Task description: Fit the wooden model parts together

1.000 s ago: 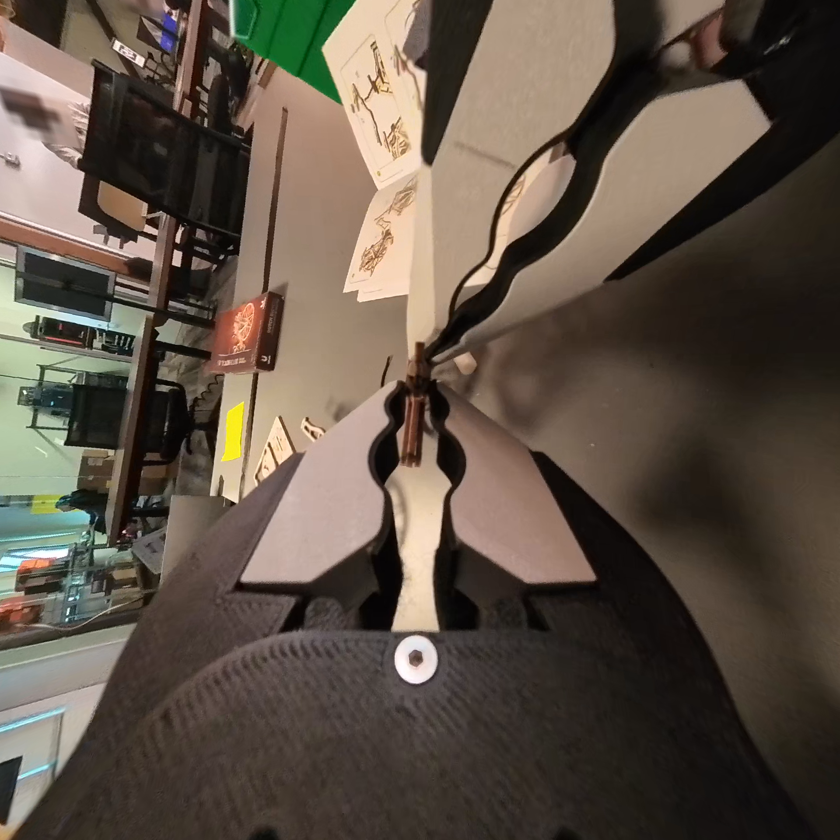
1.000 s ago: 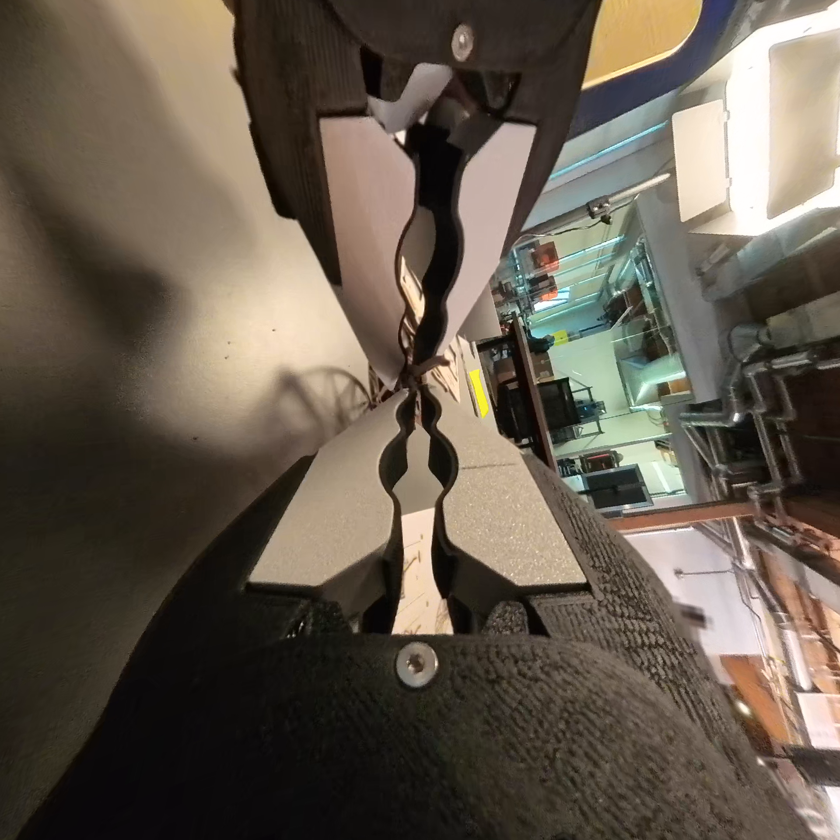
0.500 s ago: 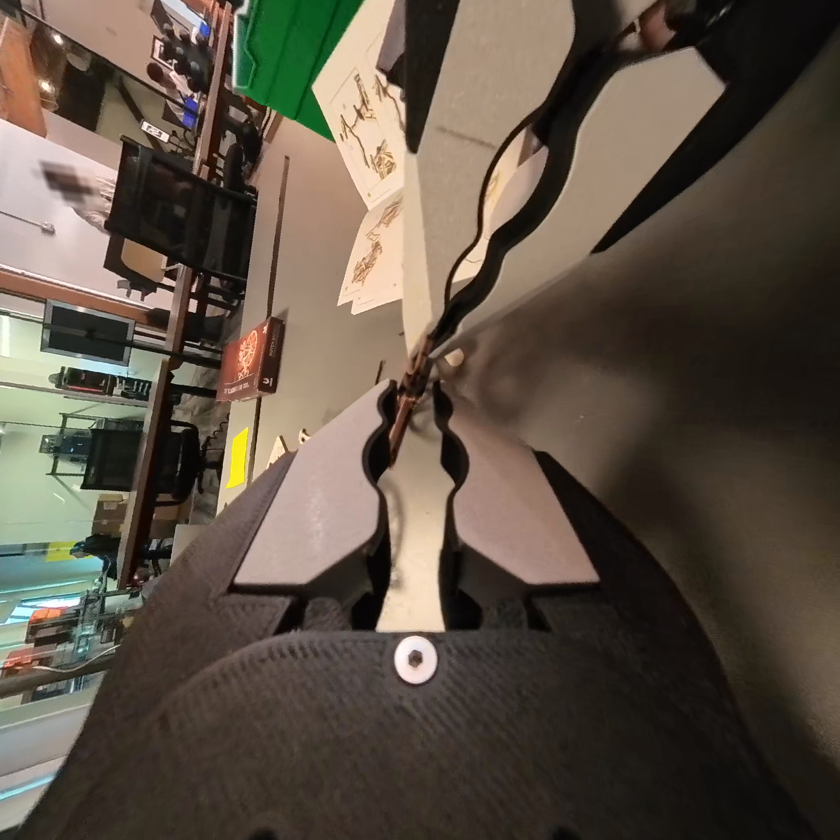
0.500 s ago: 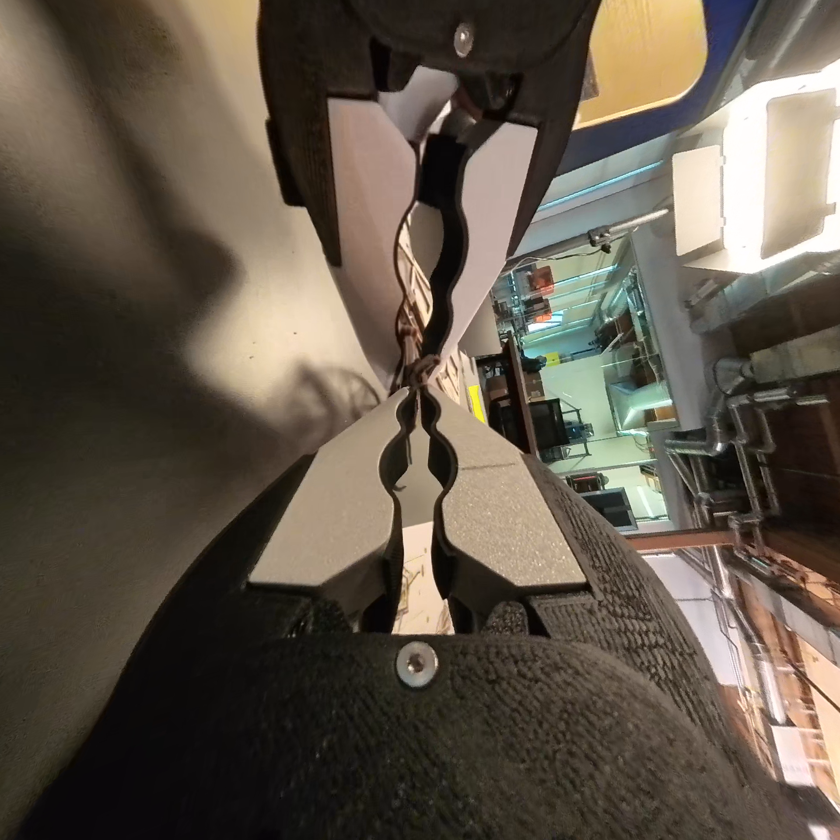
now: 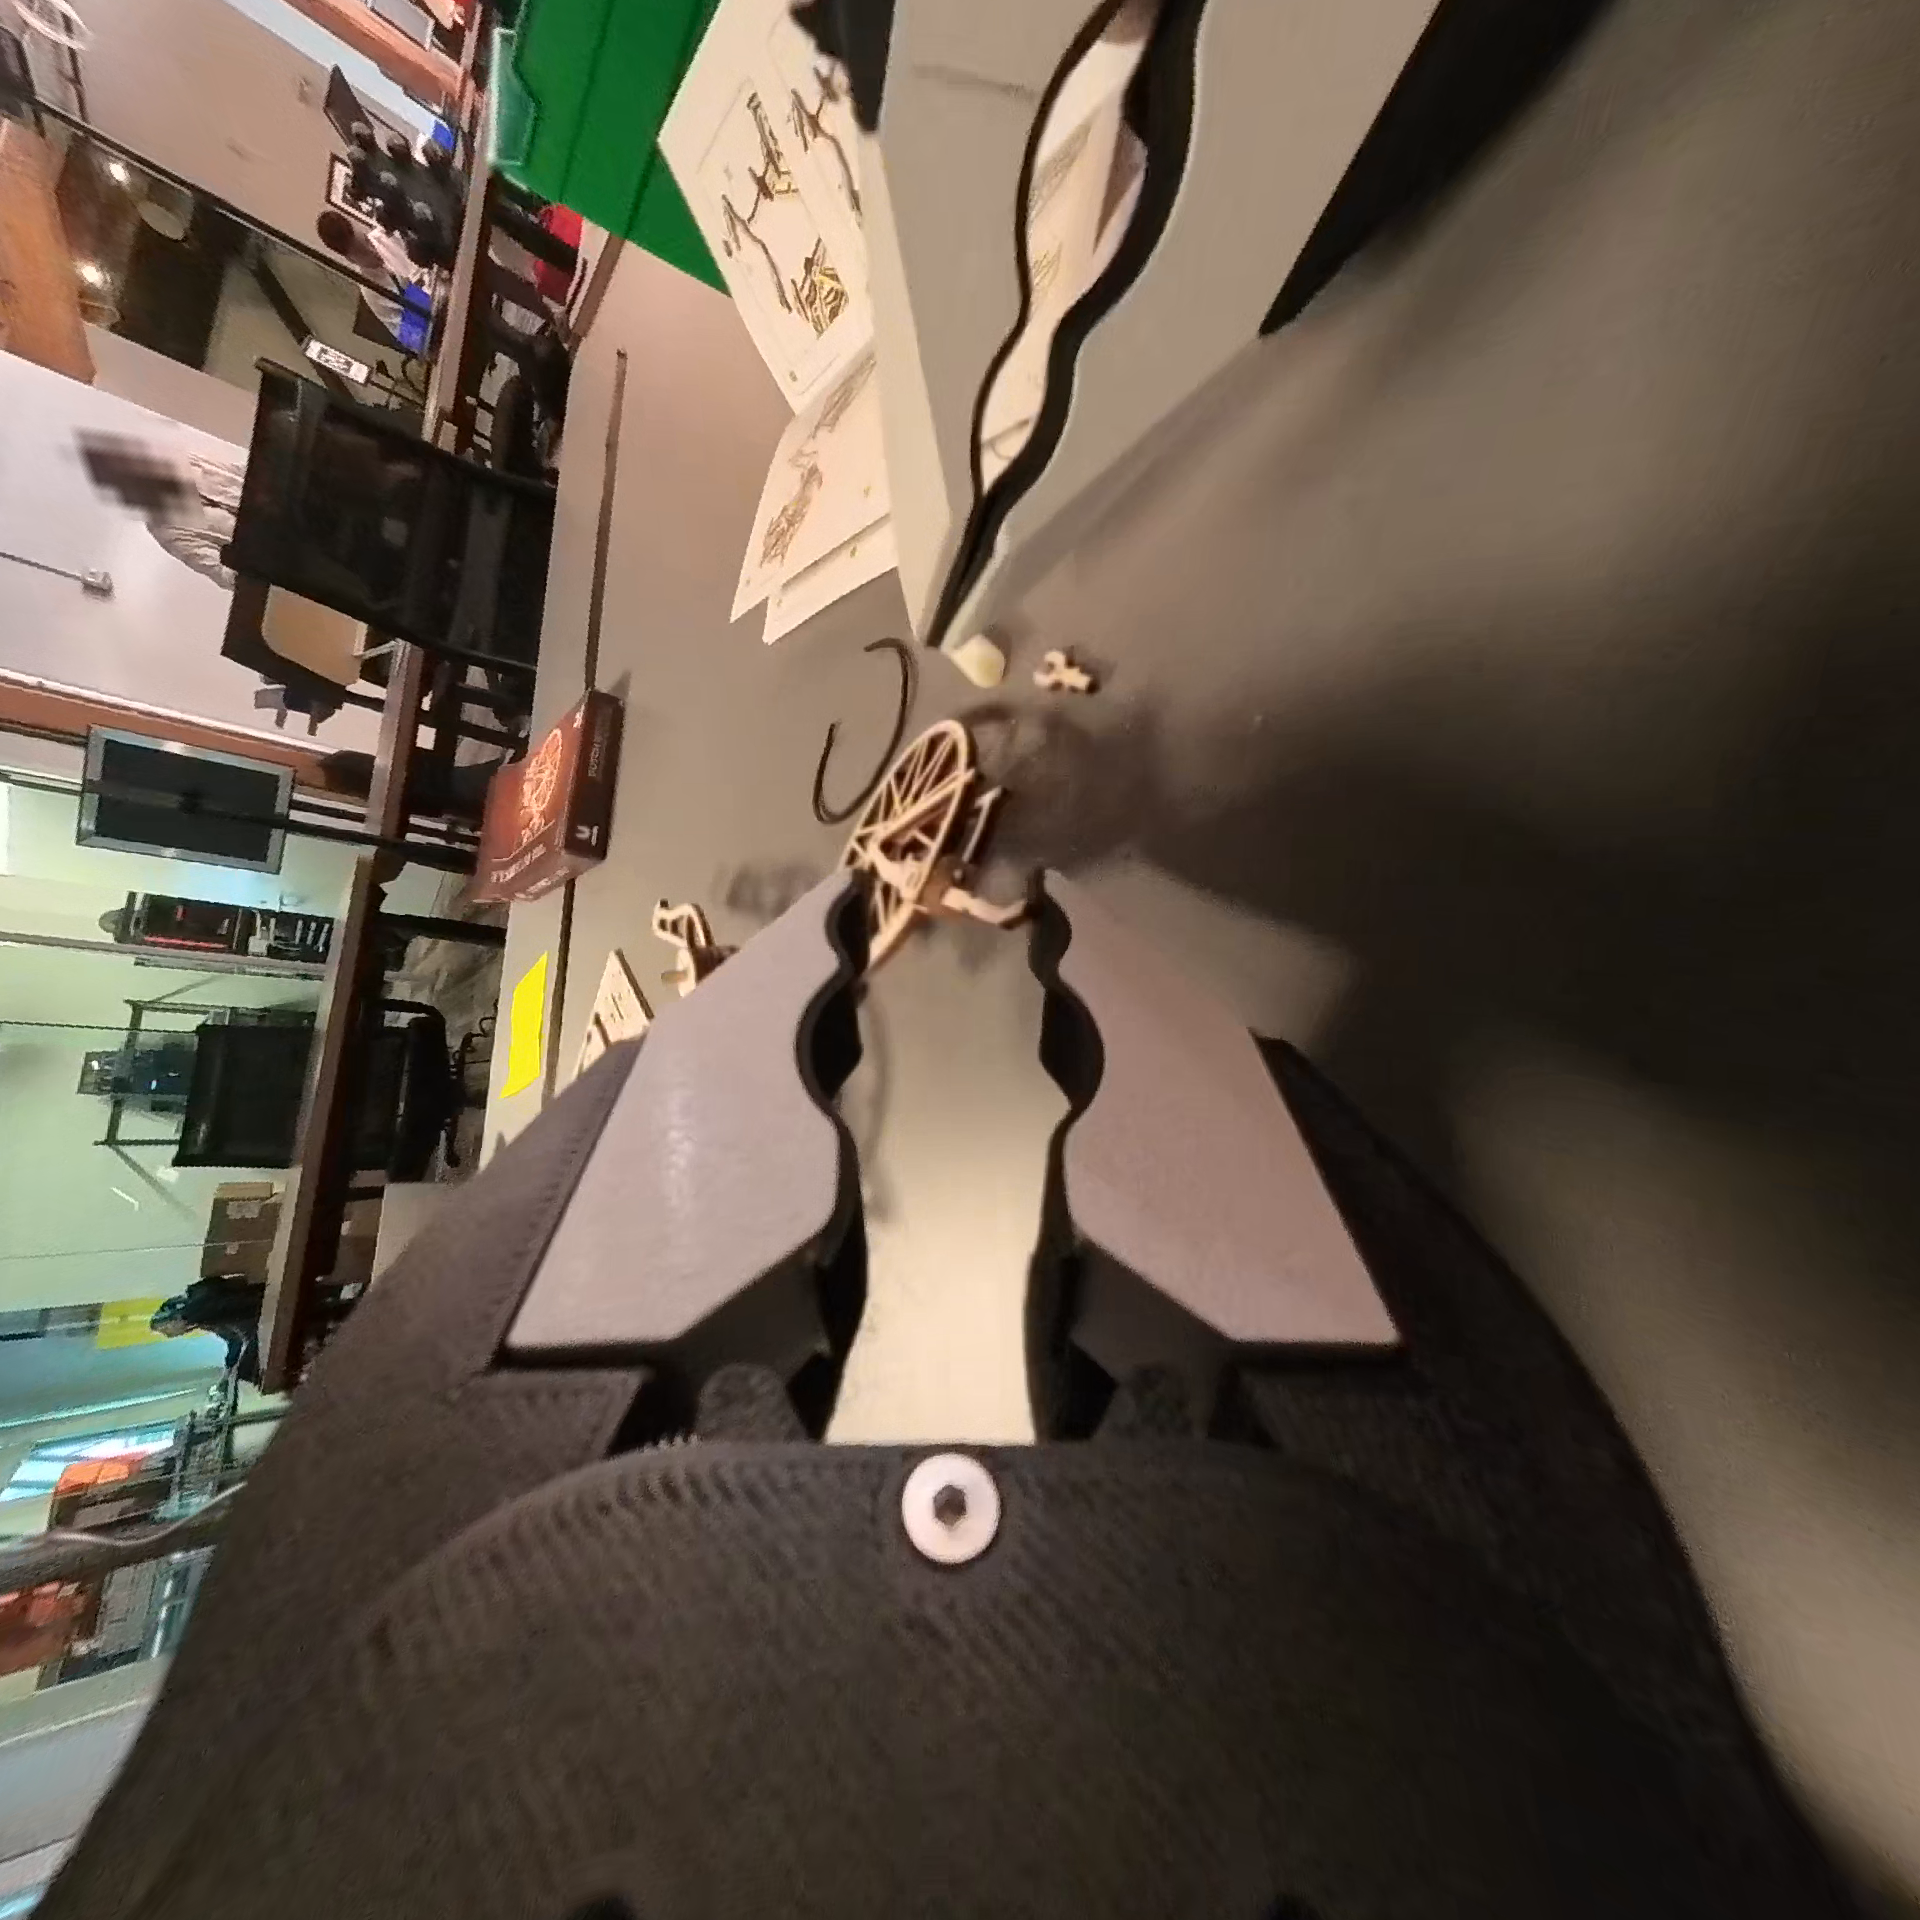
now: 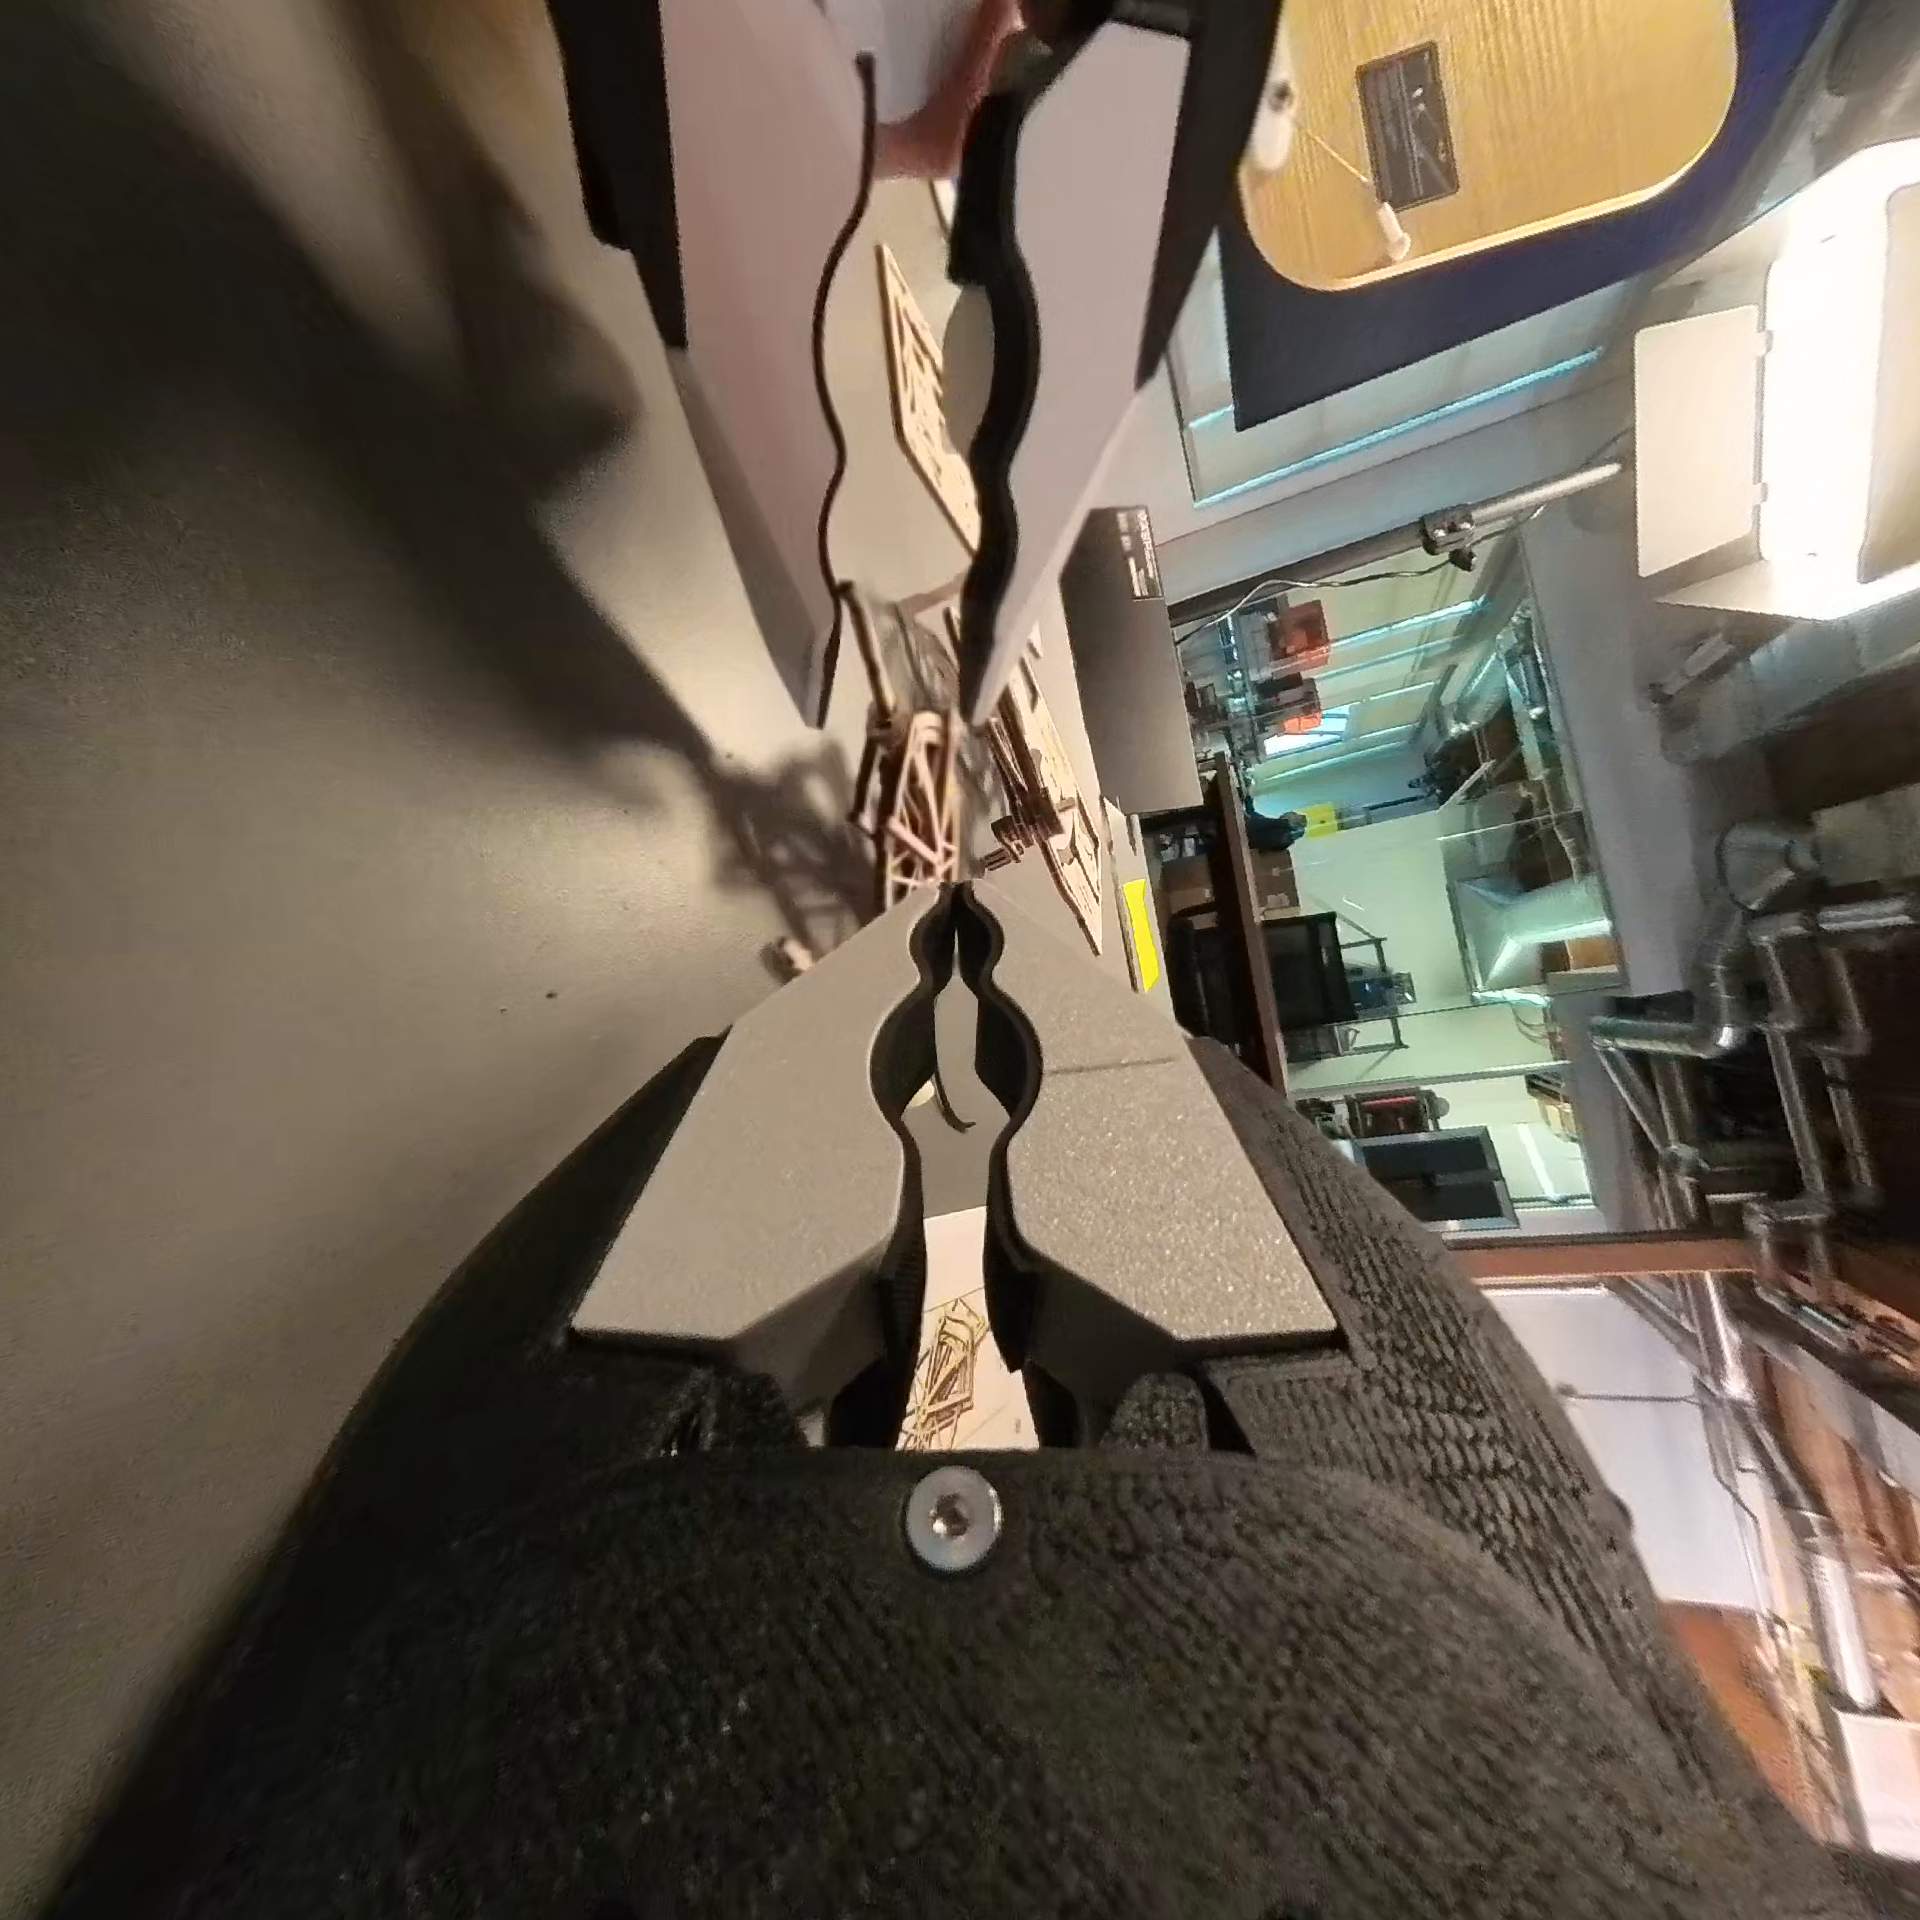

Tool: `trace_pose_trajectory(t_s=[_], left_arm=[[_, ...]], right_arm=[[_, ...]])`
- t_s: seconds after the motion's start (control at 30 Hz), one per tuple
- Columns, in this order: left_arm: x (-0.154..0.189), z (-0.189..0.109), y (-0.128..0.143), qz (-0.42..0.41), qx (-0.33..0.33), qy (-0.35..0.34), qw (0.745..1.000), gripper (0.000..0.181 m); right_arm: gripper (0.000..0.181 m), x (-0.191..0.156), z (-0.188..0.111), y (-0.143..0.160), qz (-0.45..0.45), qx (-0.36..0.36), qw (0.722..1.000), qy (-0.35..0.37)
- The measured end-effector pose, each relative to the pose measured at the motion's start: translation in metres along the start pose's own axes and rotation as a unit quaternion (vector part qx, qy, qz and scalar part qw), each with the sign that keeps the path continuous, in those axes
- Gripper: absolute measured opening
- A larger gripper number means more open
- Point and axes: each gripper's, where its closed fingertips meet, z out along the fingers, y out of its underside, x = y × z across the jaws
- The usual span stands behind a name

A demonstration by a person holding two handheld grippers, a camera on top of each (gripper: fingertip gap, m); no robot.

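A: Left wrist view first. Left gripper point(image 5: 940, 899) — jaws wide apart, a clear band of grey table point(image 5: 1558, 727) between the fingers, nothing clamped.

B: And the wooden model point(image 5: 920, 821)?

A: Centre of frame, just past the fingertips. Pale spoked wheel with thin struts, lying loose on the table. It touches or overlaps the tip of the frame-left finger; no grip on it. Slightly blurred.

B: Anything beside it?

A: A thin black ring point(image 5: 868, 727) just to its upper left. Two small pale wooden bits point(image 5: 1065, 673) above it, near the tip of the right gripper point(image 5: 951, 634), which comes in from the top of the frame. Instruction sheets point(image 5: 800, 208) at top centre, a dark red box point(image 5: 551, 810) at mid left.

B: Right wrist view?

A: The right gripper's jaws are pressed together at the tips. Cannot tell if anything is pinched there; only a thin dark curl shows in the hollow behind them. The model sits just beyond those tips, centre frame, darker here, in shadow.

B: The other gripper in that view?

A: Upper centre, jaws parted, tips right over the model. Laser-cut wooden sheets point(image 6: 1049, 790) lie behind it.
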Motion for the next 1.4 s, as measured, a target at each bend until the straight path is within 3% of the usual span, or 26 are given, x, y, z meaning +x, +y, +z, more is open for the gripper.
trace_pose_trajectory(t_s=[0.27, 0.37, 0.53, 0.63, 0.7, 0.77, 0.83, 0.9, 0.97, 1.07, 1.2, 1.27, 1.33, 1.4], left_arm=[[0.005, 0.002, 0.006, 0.002, -0.008, 0.007, 1.000, 0.028], [0.001, 0.000, 0.007, 0.014, -0.006, -0.006, 1.000, 0.025], [-0.007, -0.004, 0.001, 0.015, 0.008, -0.026, 1.000, 0.021], [-0.011, -0.007, -0.004, 0.008, 0.022, -0.032, 0.999, 0.020], [-0.014, -0.011, -0.007, 0.000, 0.035, -0.037, 0.999, 0.020], [-0.021, -0.015, -0.010, -0.008, 0.047, -0.047, 0.998, 0.021], [-0.029, -0.024, -0.019, -0.052, 0.095, -0.048, 0.993, 0.025], [-0.037, -0.033, -0.027, -0.139, 0.149, -0.017, 0.979, 0.031], [-0.048, -0.043, -0.035, -0.231, 0.199, 0.015, 0.952, 0.037], [-0.069, -0.058, -0.044, -0.368, 0.264, 0.054, 0.890, 0.040], [-0.078, -0.073, -0.051, -0.519, 0.342, 0.186, 0.761, 0.041], [-0.077, -0.073, -0.050, -0.556, 0.354, 0.233, 0.715, 0.035], [-0.073, -0.071, -0.051, -0.558, 0.353, 0.244, 0.710, 0.029], [-0.067, -0.068, -0.053, -0.543, 0.343, 0.243, 0.727, 0.024]], right_arm=[[0.000, 0.011, -0.004, 0.012, 0.103, -0.002, 0.994, -0.022], [0.018, 0.012, -0.003, 0.016, 0.133, -0.001, 0.990, -0.043], [0.036, -0.003, 0.020, 0.006, 0.060, -0.019, 0.994, -0.085], [0.030, -0.006, 0.040, 0.003, 0.009, -0.035, 0.996, -0.085], [0.013, -0.002, 0.048, 0.005, -0.009, -0.048, 0.996, -0.072], [0.007, 0.007, 0.050, 0.006, -0.021, -0.058, 0.997, -0.049], [0.007, 0.015, 0.046, 0.002, 0.000, -0.048, 0.998, -0.049], [0.007, 0.022, 0.040, -0.008, 0.086, -0.014, 0.994, -0.071], [0.006, 0.030, 0.032, -0.025, 0.236, 0.042, 0.962, -0.129], [0.006, 0.041, 0.018, -0.051, 0.427, 0.111, 0.866, -0.235], [0.006, 0.050, 0.010, -0.065, 0.524, 0.152, 0.786, -0.289], [0.006, 0.052, 0.007, -0.069, 0.550, 0.168, 0.759, -0.305], [0.006, 0.053, 0.004, -0.074, 0.567, 0.185, 0.737, -0.318], [0.006, 0.054, 0.003, -0.076, 0.582, 0.197, 0.718, -0.327]])
